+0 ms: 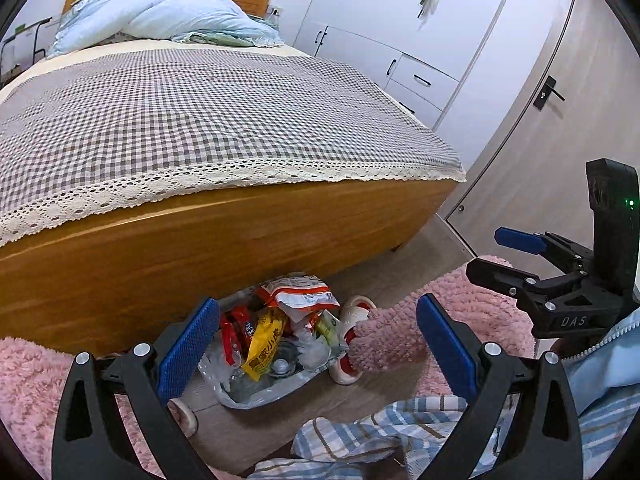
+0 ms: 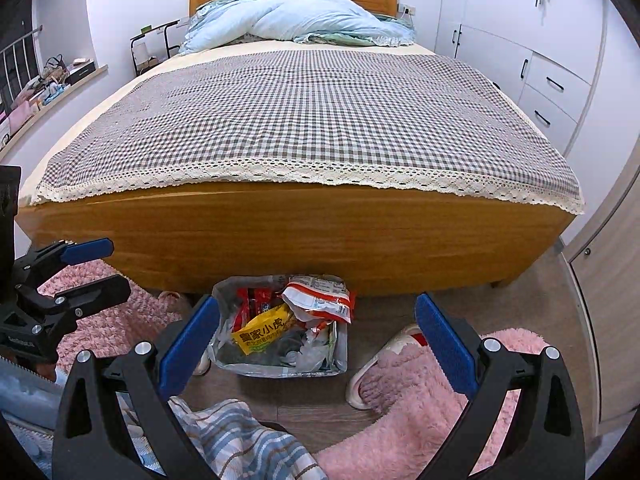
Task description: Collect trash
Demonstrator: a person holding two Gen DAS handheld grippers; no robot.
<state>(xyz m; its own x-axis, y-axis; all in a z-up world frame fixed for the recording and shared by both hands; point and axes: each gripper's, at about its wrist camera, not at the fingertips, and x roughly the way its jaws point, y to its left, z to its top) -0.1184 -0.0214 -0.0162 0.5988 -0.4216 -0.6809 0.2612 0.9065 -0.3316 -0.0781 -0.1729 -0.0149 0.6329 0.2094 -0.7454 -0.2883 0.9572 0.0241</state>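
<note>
Two hand-held grippers are recorded, both with jaws spread wide and nothing between the blue pads: the left gripper and the right gripper. Item of the task: a trash bag of clear plastic, standing open-mouthed on the wood floor just in front of the bed's footboard, at about 12 o'clock from both grippers and framed between the fingers in each wrist view. Contents listed: a yellow snack packet, a red-and-white wrapper lying across the top at 1 o'clock within the bag, red packets behind, crumpled clear plastic at the bottom (further pieces cannot be identified). Surroundings: pink fluffy rugs at 3 and 9 o'clock of the bag, a slipper half under the right-hand rug, a striped cloth at 6 o'clock. Step judged in hand: gathering is largely finished, the bag being full and no loose litter seen on the floor. Next move is judged to call for both grippers to be lowered to the bag's rim, opposite edges pinched, and the mouth drawn together without the top wrapper being spilled.
</note>
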